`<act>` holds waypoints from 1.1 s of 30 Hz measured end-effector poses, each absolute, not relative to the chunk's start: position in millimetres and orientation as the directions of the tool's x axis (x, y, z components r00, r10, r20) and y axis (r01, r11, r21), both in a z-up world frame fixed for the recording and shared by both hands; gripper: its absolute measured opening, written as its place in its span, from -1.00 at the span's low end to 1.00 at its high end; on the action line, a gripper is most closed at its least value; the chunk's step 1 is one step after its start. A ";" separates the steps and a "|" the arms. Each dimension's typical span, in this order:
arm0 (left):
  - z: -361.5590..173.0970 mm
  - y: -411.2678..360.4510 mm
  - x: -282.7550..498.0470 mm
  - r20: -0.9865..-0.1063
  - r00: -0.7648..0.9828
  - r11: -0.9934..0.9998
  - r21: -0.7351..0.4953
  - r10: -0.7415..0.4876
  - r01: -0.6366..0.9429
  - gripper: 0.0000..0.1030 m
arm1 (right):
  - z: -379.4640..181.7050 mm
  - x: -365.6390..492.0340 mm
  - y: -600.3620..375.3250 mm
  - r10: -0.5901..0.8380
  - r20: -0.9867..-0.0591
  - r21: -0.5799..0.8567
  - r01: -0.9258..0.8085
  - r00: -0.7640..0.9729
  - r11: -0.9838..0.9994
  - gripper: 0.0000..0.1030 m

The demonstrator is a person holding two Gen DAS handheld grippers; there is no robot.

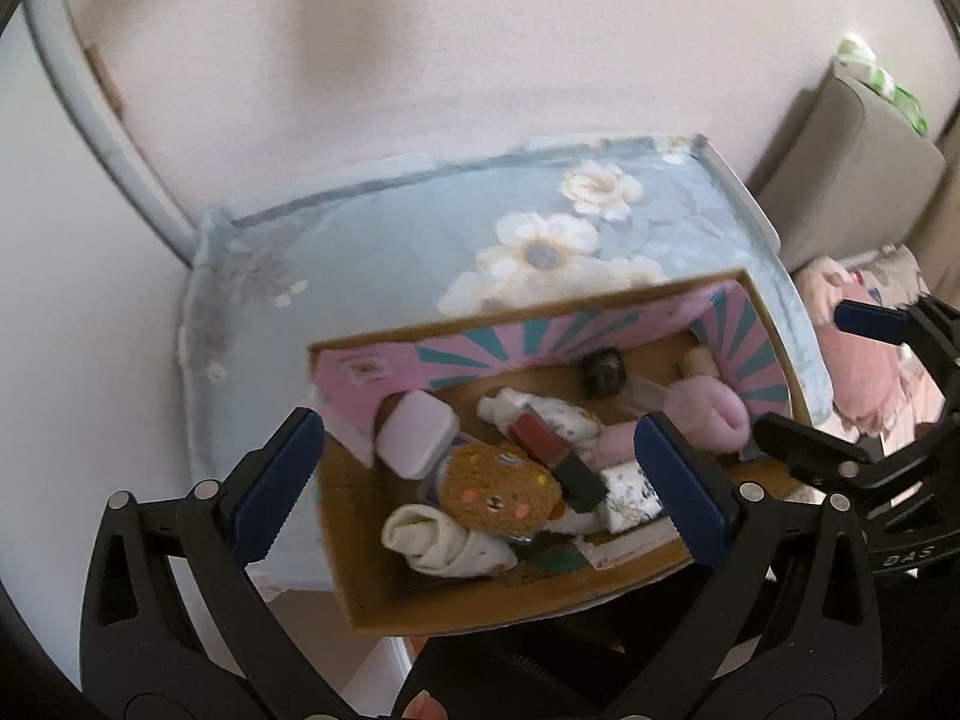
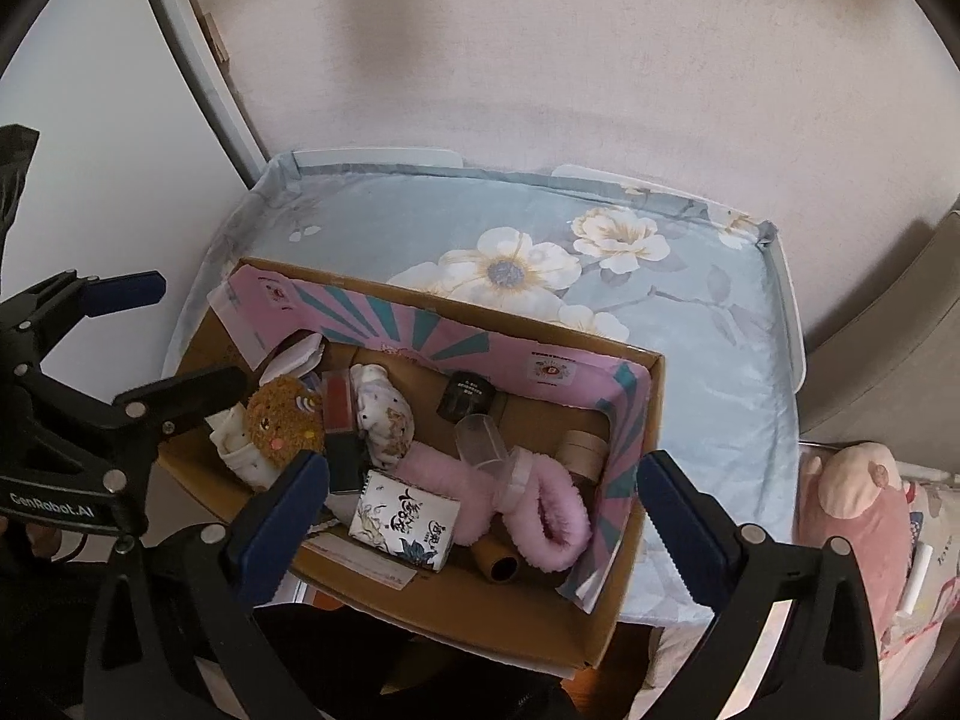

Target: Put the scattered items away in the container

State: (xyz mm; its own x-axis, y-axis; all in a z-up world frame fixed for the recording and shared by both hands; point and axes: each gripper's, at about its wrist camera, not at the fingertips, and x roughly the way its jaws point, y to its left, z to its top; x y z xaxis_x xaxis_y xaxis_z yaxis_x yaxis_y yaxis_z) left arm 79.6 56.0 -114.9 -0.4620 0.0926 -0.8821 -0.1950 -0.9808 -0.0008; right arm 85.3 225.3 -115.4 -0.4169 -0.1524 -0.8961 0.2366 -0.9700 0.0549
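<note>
An open cardboard box (image 1: pixel 480 606) (image 2: pixel 480 618) with pink and teal flaps stands on a blue floral tabletop. Inside lie a brown plush cookie (image 1: pixel 498 486) (image 2: pixel 282 420), a white case (image 1: pixel 414 432), rolled socks (image 1: pixel 444 546), a red tube (image 2: pixel 338 402), a pink fluffy band (image 2: pixel 540 510), a patterned packet (image 2: pixel 408 522), a black jar (image 2: pixel 471 396) and a clear cup (image 2: pixel 480 441). My left gripper (image 1: pixel 480 480) (image 2: pixel 162 336) hangs open over the box's left end, holding nothing. Over the right half, my right gripper (image 2: pixel 480 516) (image 1: pixel 840 384) also stands open and empty.
The floral cloth (image 1: pixel 360 276) (image 2: pixel 690 330) covers a small table with white raised edges, set against a pale wall. A pink plush toy (image 2: pixel 852 498) lies to the right, beside a beige sofa (image 1: pixel 852 168). A grey door frame (image 2: pixel 198 60) runs along the left.
</note>
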 end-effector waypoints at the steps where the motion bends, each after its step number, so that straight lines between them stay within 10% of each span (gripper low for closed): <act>1: -110.0 53.4 78.1 -0.878 -0.469 -0.984 -0.005 0.091 -0.180 0.99 | -112.5 84.8 225.7 -0.147 -0.895 0.050 0.233 -0.422 -0.971 0.99; 33: -18.7 37.4 60.7 -0.775 -0.631 -0.999 0.043 -0.015 -0.029 0.99 | -24.1 76.1 239.9 -0.037 -0.838 0.083 -0.061 -0.545 -0.995 0.99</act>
State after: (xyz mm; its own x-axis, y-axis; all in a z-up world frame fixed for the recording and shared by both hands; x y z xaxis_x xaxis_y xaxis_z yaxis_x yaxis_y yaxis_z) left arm 60.7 37.4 -18.7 -0.6312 -0.0146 -0.7754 -0.0294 -0.9987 0.0427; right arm 76.1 239.9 -24.1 -0.5449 -0.0367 -0.8377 -0.0608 -0.9947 0.0832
